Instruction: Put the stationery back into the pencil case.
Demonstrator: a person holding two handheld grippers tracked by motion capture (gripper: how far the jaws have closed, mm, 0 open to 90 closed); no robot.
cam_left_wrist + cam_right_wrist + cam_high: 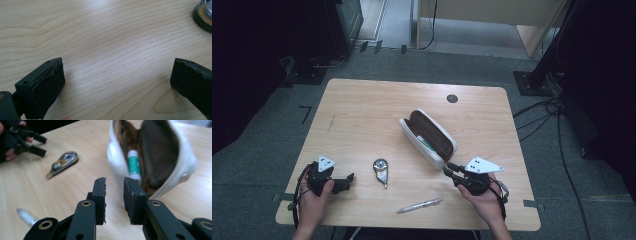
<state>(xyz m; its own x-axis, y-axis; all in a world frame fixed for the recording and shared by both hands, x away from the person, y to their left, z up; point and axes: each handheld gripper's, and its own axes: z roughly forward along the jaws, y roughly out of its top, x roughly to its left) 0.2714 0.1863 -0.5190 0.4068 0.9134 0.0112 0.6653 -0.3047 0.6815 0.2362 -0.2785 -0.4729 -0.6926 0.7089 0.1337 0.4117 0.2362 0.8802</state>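
An open white pencil case [428, 138] with a brown lining lies slanted at the table's middle right. In the right gripper view the pencil case [185, 157] holds a green and white tube [133, 163]. A teardrop-shaped metal tool [381, 171] lies front centre, and a silver pen [419, 205] near the front edge. My left gripper [348, 181] rests at the front left, its jaws wide open over bare wood [117, 67]. My right gripper [447, 168] points at the case's near end, its jaws a little apart and empty [115, 181].
The wooden table [362, 110] has a round dark cable hole [452, 98] at the back. A round object's edge [203, 15] shows past the left jaws. Cables and dark stands are on the floor around the table.
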